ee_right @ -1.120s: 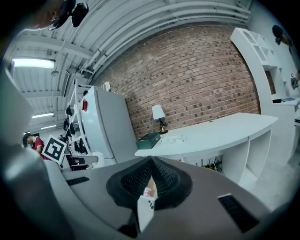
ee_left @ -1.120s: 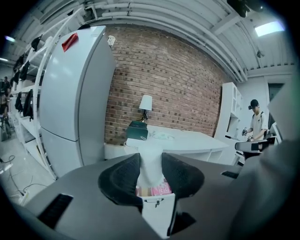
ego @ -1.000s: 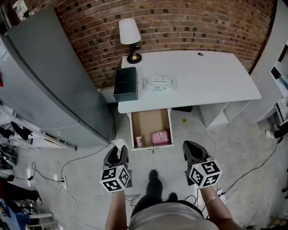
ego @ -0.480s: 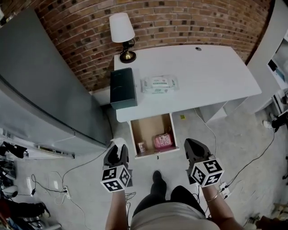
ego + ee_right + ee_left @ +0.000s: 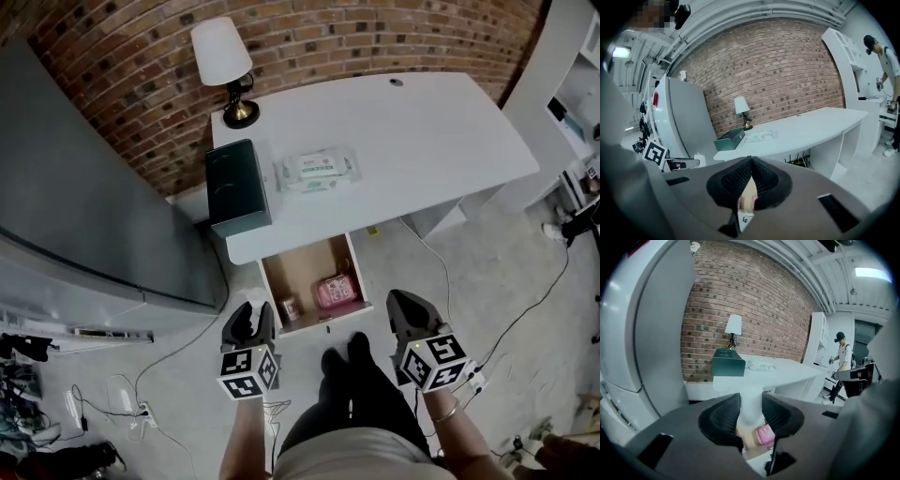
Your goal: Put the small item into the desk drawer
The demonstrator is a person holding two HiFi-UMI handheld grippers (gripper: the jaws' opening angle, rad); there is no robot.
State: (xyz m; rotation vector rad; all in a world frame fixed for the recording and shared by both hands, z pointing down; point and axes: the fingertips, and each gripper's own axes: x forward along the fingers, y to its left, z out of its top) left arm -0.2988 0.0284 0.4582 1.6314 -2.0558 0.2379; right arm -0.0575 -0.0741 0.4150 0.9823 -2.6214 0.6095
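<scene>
The white desk (image 5: 412, 141) has its drawer (image 5: 302, 267) pulled open toward me. A pink item (image 5: 336, 291) lies at the drawer's front right, and a small pale item (image 5: 289, 307) at its front left. My left gripper (image 5: 251, 317) hovers just in front of the drawer's left corner, open, with nothing between its pads (image 5: 723, 416). In the left gripper view the pink item (image 5: 765, 434) shows through the gap. My right gripper (image 5: 405, 305) hangs to the right of the drawer front, its tips shut together and empty (image 5: 750, 161).
On the desktop stand a dark green box (image 5: 237, 186), a pack of wipes (image 5: 317, 169) and a lamp (image 5: 223, 56). A tall grey cabinet (image 5: 75, 206) is at the left. Cables (image 5: 525, 309) run over the floor. A person (image 5: 841, 357) stands far off to the right.
I have stepped closer to the desk, so it and the drawer look larger and sit further left. Both grippers keep their places in view, and their jaws have not changed.
</scene>
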